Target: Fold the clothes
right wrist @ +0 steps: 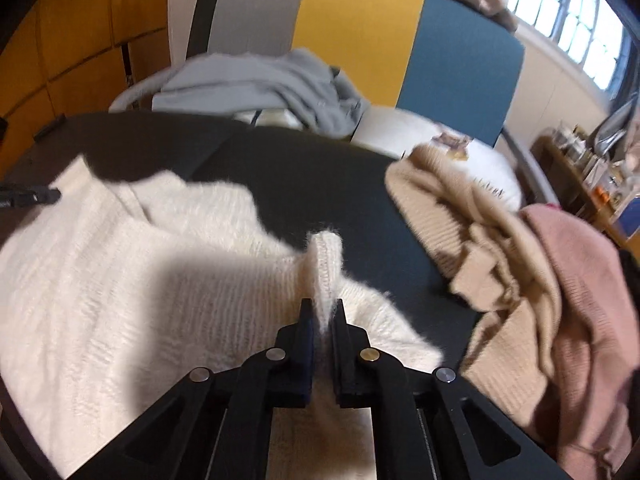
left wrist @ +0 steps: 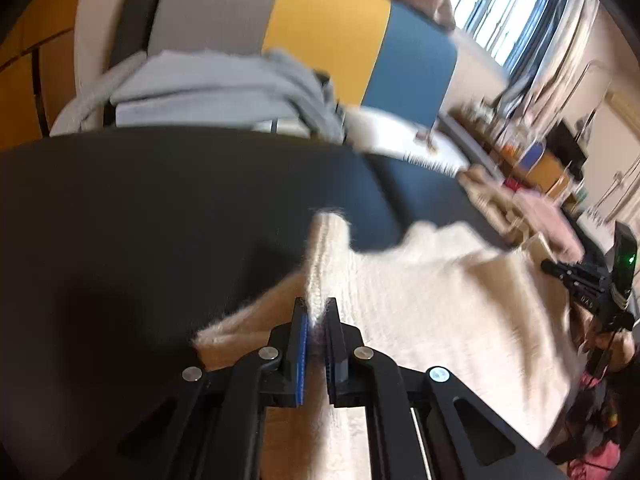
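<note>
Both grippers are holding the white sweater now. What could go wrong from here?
1. Each gripper, left and right, pinches only a thin edge of the cream sweater; the fuzzy knit may slip out when lifted.
2. The beige and pink clothes lie close on the right; a swinging sweater could drag them.

Right gripper [right wrist: 322, 312] pinching cream sweater [right wrist: 120, 264]

chair [right wrist: 360, 28]: grey, yellow, blue back | window [right wrist: 568, 12] | cluttered shelf [right wrist: 592, 172]
</note>
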The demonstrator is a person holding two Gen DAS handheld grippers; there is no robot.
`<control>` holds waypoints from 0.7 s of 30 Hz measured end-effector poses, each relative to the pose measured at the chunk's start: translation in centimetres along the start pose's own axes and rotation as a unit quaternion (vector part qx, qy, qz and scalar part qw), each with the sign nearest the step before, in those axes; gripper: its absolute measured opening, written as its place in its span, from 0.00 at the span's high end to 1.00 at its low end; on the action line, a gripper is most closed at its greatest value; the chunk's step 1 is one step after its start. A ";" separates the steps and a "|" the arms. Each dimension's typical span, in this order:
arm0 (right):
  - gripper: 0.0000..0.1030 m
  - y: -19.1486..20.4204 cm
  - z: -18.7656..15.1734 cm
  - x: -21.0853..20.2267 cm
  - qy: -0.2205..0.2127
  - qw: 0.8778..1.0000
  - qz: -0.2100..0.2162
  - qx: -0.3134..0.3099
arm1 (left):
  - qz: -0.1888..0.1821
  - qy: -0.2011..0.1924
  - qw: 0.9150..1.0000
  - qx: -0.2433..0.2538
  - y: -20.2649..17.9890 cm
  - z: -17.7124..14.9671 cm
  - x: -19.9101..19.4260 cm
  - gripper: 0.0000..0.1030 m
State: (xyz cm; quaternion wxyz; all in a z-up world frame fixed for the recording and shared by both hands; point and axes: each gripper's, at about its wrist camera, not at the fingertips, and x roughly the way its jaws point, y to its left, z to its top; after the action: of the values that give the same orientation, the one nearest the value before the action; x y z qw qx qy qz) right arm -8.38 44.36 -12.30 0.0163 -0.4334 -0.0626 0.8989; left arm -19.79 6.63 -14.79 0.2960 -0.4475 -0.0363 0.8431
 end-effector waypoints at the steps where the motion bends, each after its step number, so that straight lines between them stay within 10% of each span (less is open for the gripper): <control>1: 0.93 -0.3 0.2 -1.1 -0.014 1.000 -0.004 0.003 | -0.002 -0.013 1.000 -0.010 0.2 0.1 -0.8 0.94; 18: 0.92 -4.4 -2.1 3.8 0.018 0.992 -0.010 0.126 | 0.069 0.012 0.995 -0.068 2.1 -0.7 2.1 0.87; 21: 0.75 -5.2 -2.1 3.0 0.013 0.989 0.006 0.145 | 0.120 -0.018 0.991 -0.061 1.4 -0.7 -0.1 0.78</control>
State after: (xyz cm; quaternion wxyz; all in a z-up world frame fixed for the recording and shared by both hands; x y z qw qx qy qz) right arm -8.78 49.97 -15.27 0.0748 -0.4386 0.0708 0.8927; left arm -19.83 5.31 -15.63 0.1643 -0.4503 -0.0397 0.8767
